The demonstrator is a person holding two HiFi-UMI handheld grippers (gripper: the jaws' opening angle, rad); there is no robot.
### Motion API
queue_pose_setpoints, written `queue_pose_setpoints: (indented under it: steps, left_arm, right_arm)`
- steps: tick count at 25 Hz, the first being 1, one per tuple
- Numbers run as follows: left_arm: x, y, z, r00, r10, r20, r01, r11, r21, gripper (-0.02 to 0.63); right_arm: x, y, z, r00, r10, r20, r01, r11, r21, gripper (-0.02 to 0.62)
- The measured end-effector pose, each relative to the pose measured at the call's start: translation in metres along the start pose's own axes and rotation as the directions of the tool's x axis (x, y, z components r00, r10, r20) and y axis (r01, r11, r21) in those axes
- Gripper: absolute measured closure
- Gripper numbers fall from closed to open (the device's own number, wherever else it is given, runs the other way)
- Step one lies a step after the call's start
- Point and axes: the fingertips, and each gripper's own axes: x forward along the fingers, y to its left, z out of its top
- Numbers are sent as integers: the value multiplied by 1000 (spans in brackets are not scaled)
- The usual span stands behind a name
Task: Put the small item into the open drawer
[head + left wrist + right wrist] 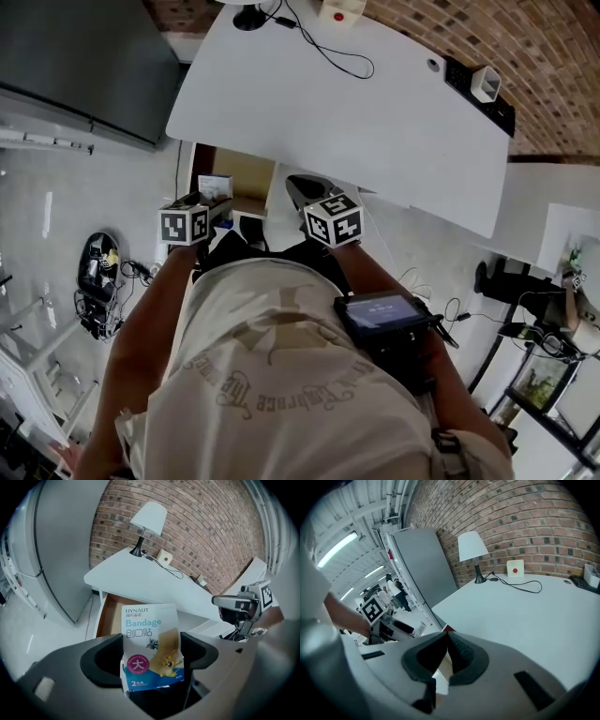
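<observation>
Left tool (152, 660): jaws clamped on a flat white-and-blue paper bandage packet (149, 625). The packet stands upright, print facing the camera, its top half clear above the jaw pads.

Right tool (447, 637): jaws shut tip to tip, nothing between them.

Brown wooden open drawer (246, 180) is pulled out from under the left front corner of the white flat-topped desk (356, 112). The desk's front edge overhangs the drawer's rear, while its near part is uncovered from above. In the head view the packet (215, 187) shows against the drawer's opening, left side. Can't tell its height over the drawer.

In the left gripper view the drawer's (110, 616) left wall and floor are visible, with the right part hidden behind the packet.

Room:
- A strip of pale floor (75, 620) lies left of the drawer, between it and the tall grey cabinet (61, 550).
- The right tool (307, 190) sits just beside the drawer's right side, near the desk edge, with the left tool (217, 212) close alongside.

Far end of the desk, well apart from the drawer: white-shaded black-stemmed lamp (149, 520) and small white box with a red button (164, 556), against the brick wall (211, 531).
</observation>
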Motion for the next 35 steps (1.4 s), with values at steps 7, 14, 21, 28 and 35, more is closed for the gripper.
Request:
queue_pose_setpoints:
  steps: [7,14,21,28,35]
  left_arm:
    - [3,11,-10,998,-24,-58,27,999,46,222]
    - [21,16,-20,993,-11,-116,23,995,101,222]
    - [58,11,-29,984,-13,-180,33,994,108,222]
    - [68,7,-40,975,6,-221,28,988,153,222]
    - [68,11,-41,969,41,-244,22,968,249,222]
  right_arm:
    - [9,14,1,1000,-11,4,11,1000,8,589]
    - [23,15,-3,1000,-24,16,23,998,56,589]
    - [36,-14,-19,1000,-24,4,24,995,95,589]
    - [35,-11,-41,1000,-17,-25,19,994,109,589]
    - [39,0,-56,999,8,-53,-1,992,128,589]
